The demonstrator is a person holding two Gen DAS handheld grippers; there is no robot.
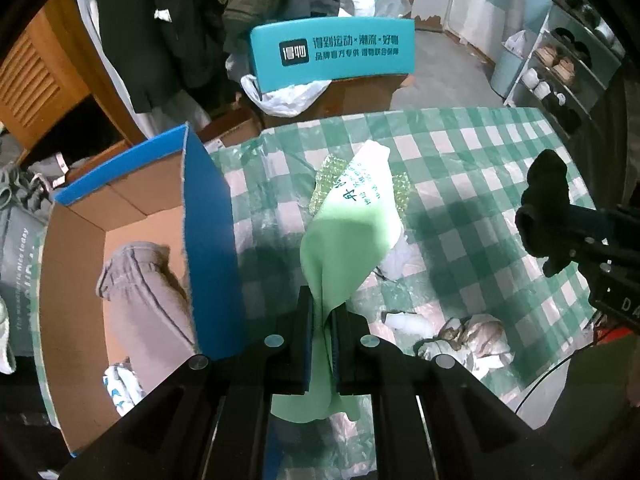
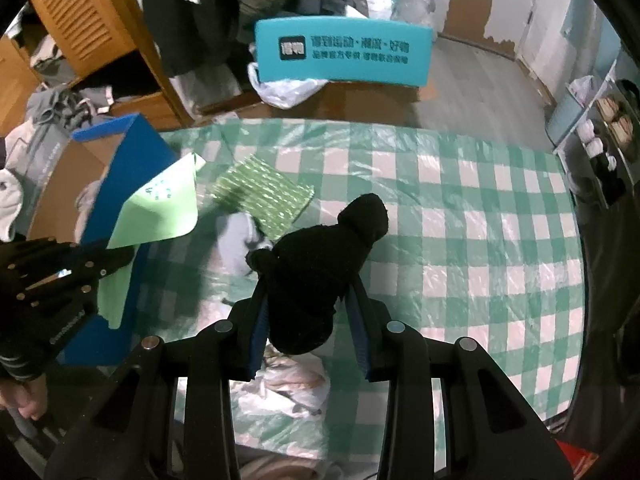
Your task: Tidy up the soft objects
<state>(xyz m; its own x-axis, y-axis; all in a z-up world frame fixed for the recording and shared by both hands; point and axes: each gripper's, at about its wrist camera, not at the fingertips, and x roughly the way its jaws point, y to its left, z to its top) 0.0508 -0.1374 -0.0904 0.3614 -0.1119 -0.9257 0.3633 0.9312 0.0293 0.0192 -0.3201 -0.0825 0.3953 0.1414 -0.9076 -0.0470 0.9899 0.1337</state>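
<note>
- The table [image 1: 460, 152], under a green checked cover, takes up most of both views, with a few soft things lying loose on it.
- The cardboard box [image 1: 212, 240] with blue outer walls stands open at the table's left edge; a grey-brown garment [image 1: 144, 300] already lies inside it.
- The green cloth [image 1: 352, 236] hangs lifted above the table, just beside the box's right wall; the left gripper [image 1: 322, 320] is clenched on its lower part.
- The black sock [image 2: 320, 264], a soft bunched bundle as far as I can tell, is pinched by the right gripper [image 2: 306, 320] and held above the middle of the table.
- A green ribbed pad [image 2: 264, 200] and pale crumpled cloth [image 2: 240, 244] lie on the table near the box.
- My judgement: the step in hand is dropping the cloth into the box. Carry it clear over the blue wall, let the trailing end follow, then loosen. Keep the right one back to avoid collision.
</note>
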